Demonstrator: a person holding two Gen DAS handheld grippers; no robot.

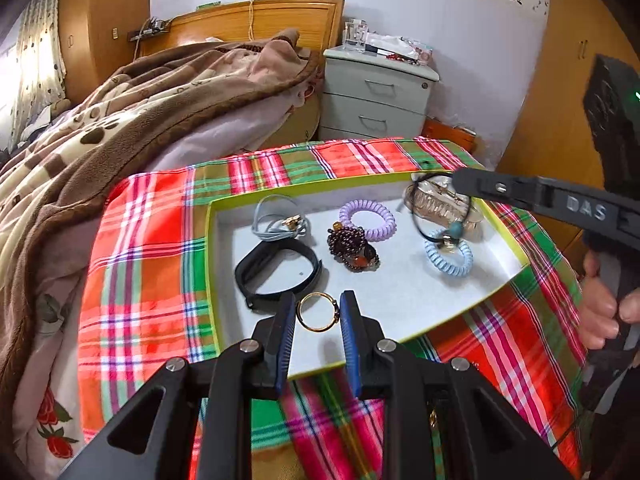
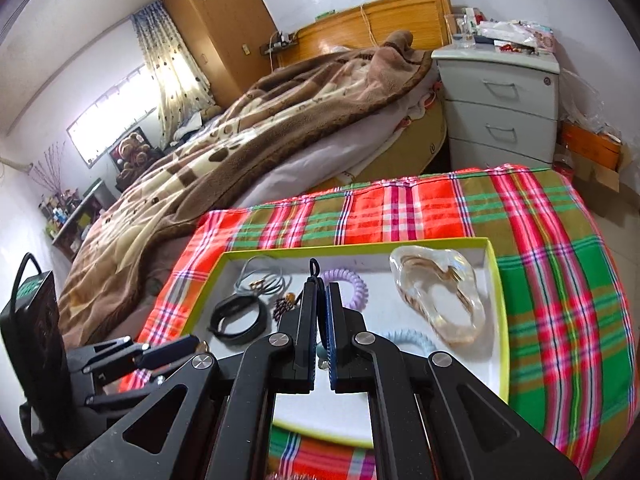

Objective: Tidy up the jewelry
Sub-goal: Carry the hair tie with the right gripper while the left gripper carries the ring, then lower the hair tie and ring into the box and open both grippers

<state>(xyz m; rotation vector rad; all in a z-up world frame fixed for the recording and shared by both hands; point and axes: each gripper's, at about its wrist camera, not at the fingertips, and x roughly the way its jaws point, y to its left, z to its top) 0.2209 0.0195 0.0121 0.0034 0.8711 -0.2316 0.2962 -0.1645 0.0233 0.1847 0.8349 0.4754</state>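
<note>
Plaid cloth (image 1: 140, 280) is spread under a shallow tray (image 1: 400, 296). Within it, left to right, are seen a black band (image 1: 276, 272), a gold ring (image 1: 317, 312) bracketed by the left gripper (image 1: 318, 310), whose jaws stand apart, and a black cord with a turquoise bead (image 1: 455, 229), pinched between the closed jaws of the right gripper (image 2: 321, 292) above a clear hair claw (image 2: 438, 296).
</note>
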